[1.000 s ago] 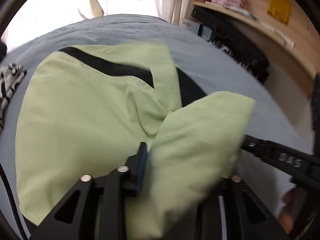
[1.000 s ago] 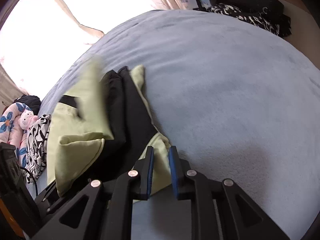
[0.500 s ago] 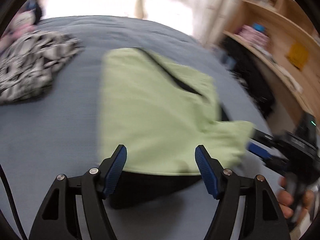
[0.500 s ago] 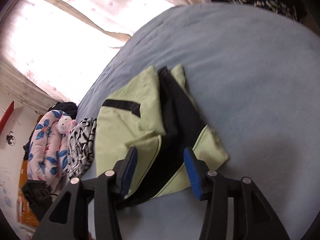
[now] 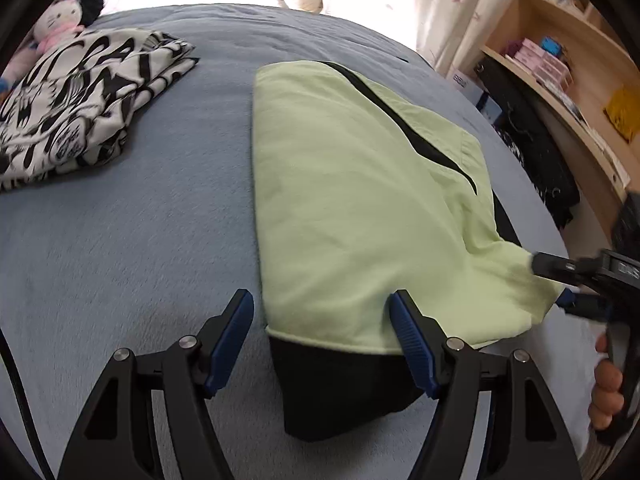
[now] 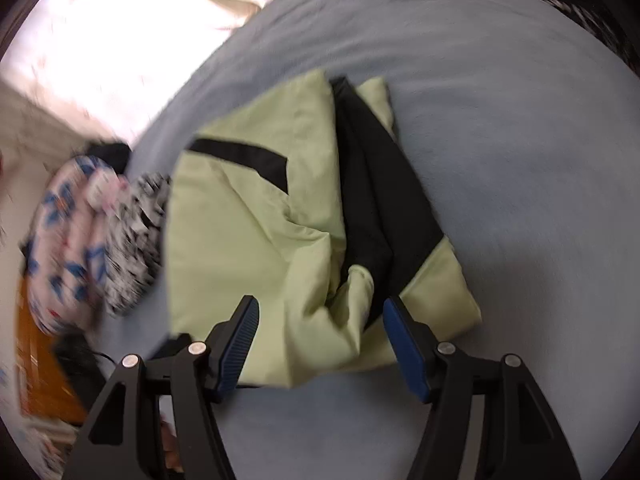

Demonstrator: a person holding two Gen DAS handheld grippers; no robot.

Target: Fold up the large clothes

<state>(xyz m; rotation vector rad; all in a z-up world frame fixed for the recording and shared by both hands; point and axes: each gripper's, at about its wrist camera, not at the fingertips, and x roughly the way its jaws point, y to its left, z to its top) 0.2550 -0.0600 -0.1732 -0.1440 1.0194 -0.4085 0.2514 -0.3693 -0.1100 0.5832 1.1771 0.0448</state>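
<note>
- Left tool (image 5: pixel 320 340): jaws apart, gripping nothing, straddling the near hem of the folded light-green garment with black panels (image 5: pixel 352 216).
- Right tool (image 6: pixel 320 340): jaws opening, empty, over the garment's rumpled corner.
- Beyond, it rests on the blue-grey bed (image 5: pixel 128 240), apparently released to settle.

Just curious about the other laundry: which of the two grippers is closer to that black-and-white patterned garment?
Left. The left gripper hovers at the green garment's near edge, with the patterned garment off to its side. The right gripper sits across the green garment, farther away, its jaws opening.
</note>
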